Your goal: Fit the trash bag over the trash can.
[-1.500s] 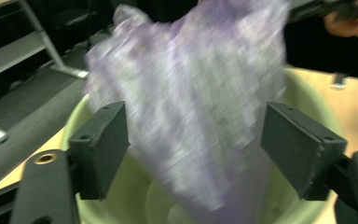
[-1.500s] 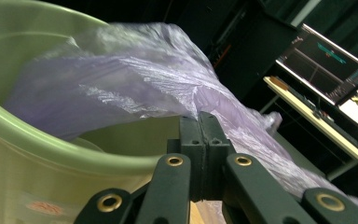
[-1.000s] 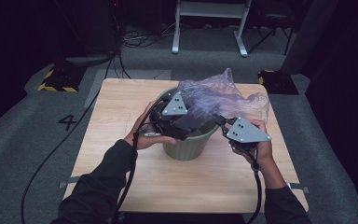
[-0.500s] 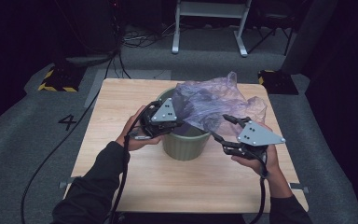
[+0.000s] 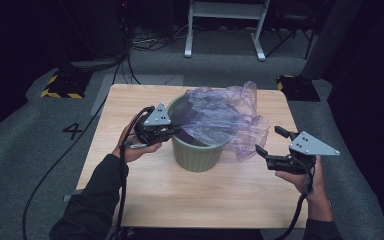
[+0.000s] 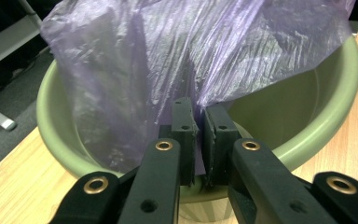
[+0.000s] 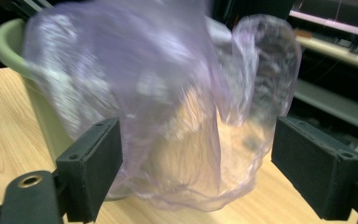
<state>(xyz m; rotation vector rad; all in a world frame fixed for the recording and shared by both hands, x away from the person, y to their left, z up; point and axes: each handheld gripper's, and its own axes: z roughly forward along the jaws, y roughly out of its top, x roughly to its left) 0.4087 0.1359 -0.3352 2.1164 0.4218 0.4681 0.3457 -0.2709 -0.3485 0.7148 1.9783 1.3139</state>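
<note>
The bag [image 5: 225, 117] over the green bin [image 5: 196, 155] is thin, crinkled, translucent purple plastic with a faint sheen. The bin is smooth, matt plastic. Beneath it, the table [image 5: 180, 190] shows pale wood grain, matt.

The green bin [image 5: 196, 150] stands mid-table, its mouth largely blocked by the purple plastic bag [image 5: 220, 117], which spills over the rim toward three o'clock. Bare wooden table [image 5: 205, 195] lies open from five to seven o'clock of the bin, and a strip at twelve o'clock is free too.
</note>
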